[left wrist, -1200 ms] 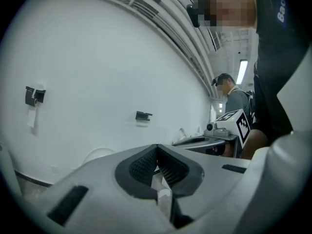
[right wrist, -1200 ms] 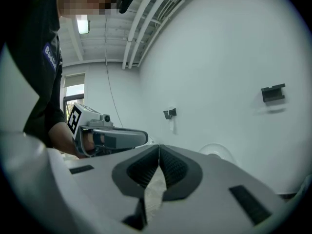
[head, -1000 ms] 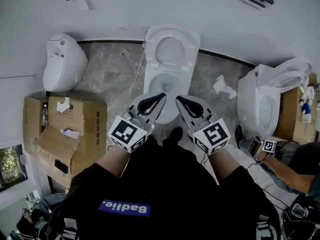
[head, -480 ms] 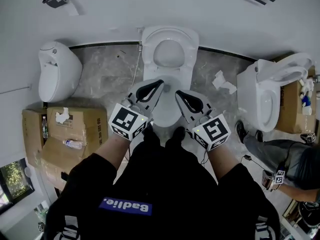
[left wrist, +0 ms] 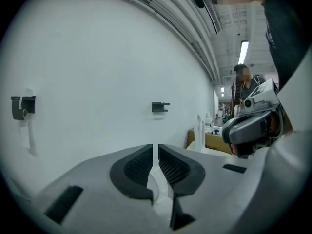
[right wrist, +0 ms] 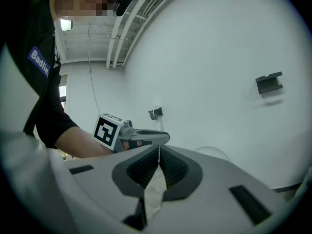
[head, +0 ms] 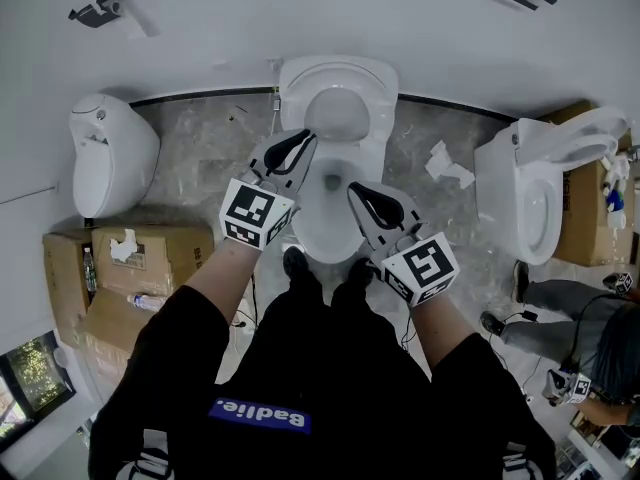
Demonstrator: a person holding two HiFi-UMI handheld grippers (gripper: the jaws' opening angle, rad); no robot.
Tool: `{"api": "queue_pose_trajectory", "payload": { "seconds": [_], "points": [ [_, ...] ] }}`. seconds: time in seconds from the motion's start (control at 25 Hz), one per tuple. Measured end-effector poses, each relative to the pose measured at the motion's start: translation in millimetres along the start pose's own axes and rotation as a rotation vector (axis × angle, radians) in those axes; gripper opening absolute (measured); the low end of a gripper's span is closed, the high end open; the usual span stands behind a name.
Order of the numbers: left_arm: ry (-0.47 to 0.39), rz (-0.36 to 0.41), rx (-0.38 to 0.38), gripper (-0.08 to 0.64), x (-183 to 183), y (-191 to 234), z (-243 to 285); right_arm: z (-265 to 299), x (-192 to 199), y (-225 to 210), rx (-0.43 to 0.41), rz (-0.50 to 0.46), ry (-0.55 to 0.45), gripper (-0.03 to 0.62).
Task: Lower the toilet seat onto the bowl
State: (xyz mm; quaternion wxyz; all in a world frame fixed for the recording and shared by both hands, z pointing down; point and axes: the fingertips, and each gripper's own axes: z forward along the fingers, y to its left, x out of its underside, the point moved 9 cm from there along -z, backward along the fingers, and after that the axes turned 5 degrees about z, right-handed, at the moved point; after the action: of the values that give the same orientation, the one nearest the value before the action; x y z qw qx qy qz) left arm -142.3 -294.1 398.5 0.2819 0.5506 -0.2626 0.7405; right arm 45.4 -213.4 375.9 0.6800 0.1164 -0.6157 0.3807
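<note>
White toilet seat (head: 384, 96) upright against the wall, bowl (head: 325, 233) open below, my left gripper (head: 302, 138) clenched empty near the seat, my right gripper (head: 354, 192) clenched empty over the bowl

We observe a grey marbled floor (head: 215, 158) running up to the white wall. Three white fixtures stand on it: the centre toilet (head: 325, 238), a second toilet (head: 515, 208) at right, and a rounded fixture (head: 110, 153) at left. Cardboard boxes (head: 150, 258) sit at left. Crumpled paper (head: 447, 168) lies between the two toilets.
</note>
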Motion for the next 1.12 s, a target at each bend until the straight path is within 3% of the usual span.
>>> {"api": "queue_pose_trajectory", "payload": {
  "seconds": [0.4, 0.64, 1.12],
  "points": [
    [0.061, 0.067, 0.002, 0.061, 18.0, 43.0, 45.3, 27.6, 16.2, -11.0, -0.001, 0.025, 0.004, 0.028],
    [0.114, 0.145, -0.004, 0.077, 26.3, 68.9, 70.4, 42.2, 15.6, -12.9, -0.002, 0.012, -0.005, 0.028],
    [0.28, 0.296, 0.034, 0.104, 66.1, 118.0, 137.4, 45.6, 43.5, -29.8, 0.057, 0.044, 0.027, 0.028]
  ]
}}
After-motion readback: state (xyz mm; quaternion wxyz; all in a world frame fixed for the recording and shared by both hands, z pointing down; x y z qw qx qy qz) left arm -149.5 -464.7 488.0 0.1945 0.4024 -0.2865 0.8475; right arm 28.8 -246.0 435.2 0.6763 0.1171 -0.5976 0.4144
